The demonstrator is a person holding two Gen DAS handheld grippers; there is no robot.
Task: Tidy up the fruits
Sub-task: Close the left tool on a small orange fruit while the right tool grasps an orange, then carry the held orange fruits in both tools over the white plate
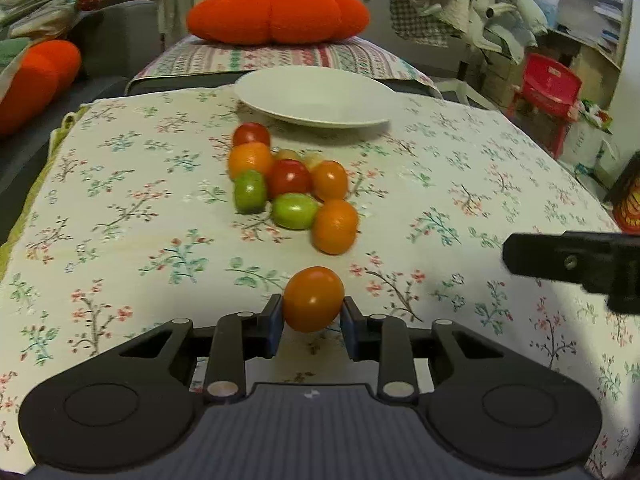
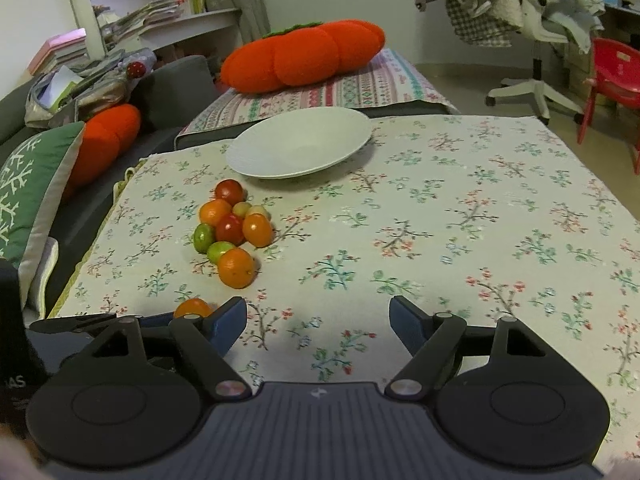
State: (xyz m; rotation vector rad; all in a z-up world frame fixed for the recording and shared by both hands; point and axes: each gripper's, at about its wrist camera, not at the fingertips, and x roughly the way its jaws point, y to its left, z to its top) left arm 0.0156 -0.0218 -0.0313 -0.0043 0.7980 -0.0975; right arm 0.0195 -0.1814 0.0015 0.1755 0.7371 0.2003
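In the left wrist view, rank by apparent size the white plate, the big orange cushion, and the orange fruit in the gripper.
1. big orange cushion
2. white plate
3. orange fruit, smallest, despite sitting nearest between the left gripper fingers.

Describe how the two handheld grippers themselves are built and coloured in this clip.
Both match: the left gripper and right gripper have black linkage arms with silver pivot pins, two round black discs at the base, and a ribbed dark grey centre body bearing a small white mark. The fingers carry blue pads. No cables or sleeves show.

Both wrist views face the plate [image 1: 312, 98] low (left closer).
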